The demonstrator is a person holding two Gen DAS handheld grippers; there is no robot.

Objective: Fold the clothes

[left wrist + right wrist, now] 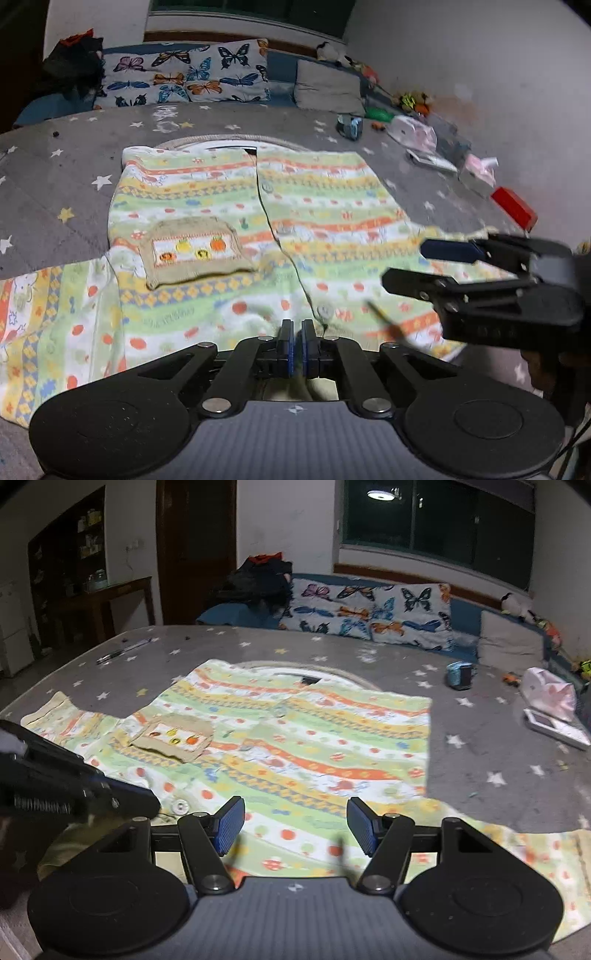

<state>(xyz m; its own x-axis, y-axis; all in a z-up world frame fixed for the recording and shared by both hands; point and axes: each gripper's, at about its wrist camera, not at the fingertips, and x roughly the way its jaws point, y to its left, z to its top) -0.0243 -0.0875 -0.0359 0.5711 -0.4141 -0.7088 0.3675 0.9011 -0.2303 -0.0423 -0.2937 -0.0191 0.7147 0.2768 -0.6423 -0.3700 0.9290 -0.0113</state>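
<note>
- We see the cardigan [236,229] spread flat on the grey star-print bed [55,177], filling the middle of both views, its collar toward the top of the frame.
- Its button line runs down the centre of the left wrist view; a beige pocket [195,254] with fruit motifs sits left of centre.
- One sleeve [48,328] stretches to the lower left of that view.
- Our left tool [297,347] sits at the lower centre, pads pressed together at the cardigan's lower hem; fabric shows just beneath them, but we cannot tell whether it is pinched.
- Our right tool [295,825] hangs over the hem at the lower centre of its own view, blue pads [231,823] spread wide apart with nothing between them.
- In the left wrist view the right tool enters from the right edge, above the garment's right side.
- Butterfly pillows [369,613] lie along the top of the frame, with a grey pillow [509,642] to their right.
- A red box [513,208] and other small clutter sit at the upper right.
</note>
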